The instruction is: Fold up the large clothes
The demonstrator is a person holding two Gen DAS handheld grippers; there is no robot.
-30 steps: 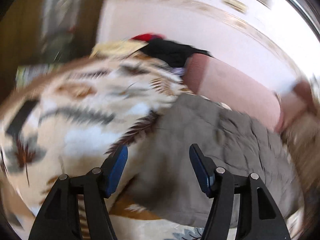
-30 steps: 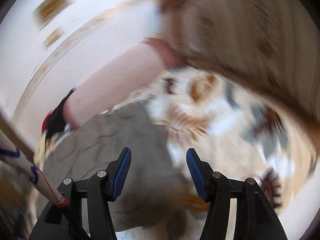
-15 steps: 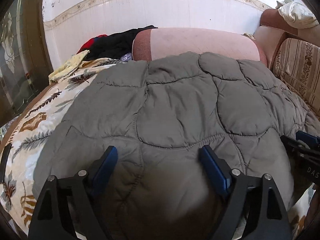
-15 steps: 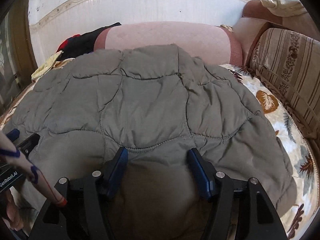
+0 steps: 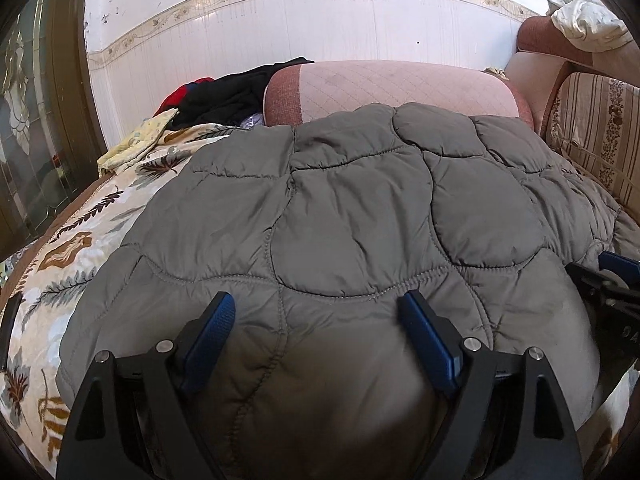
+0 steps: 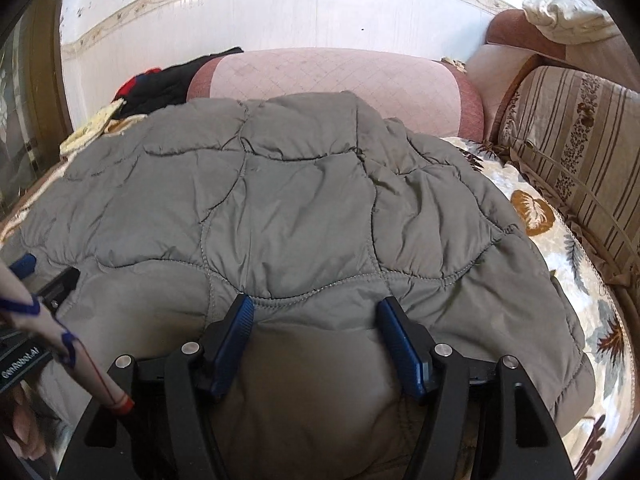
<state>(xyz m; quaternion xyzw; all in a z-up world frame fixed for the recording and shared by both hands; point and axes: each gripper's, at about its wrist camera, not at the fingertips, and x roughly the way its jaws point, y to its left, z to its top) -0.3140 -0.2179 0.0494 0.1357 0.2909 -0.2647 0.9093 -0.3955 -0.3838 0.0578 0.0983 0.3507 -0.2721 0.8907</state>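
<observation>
- Both tongs stand apart over the near hem of the grey quilted coat (image 5: 352,216): left tongs (image 5: 320,320) wide, with padding bulging between the pads, unpinched; right tongs (image 6: 316,320) likewise unclamped.
- Placed side by side along one edge, they seem set to grab two spots of the hem and carry it over evenly.
- Spread flat on the leaf-print bed cover (image 5: 76,248), the coat reaches the pink bolster (image 5: 392,84), ready for a fold.
</observation>
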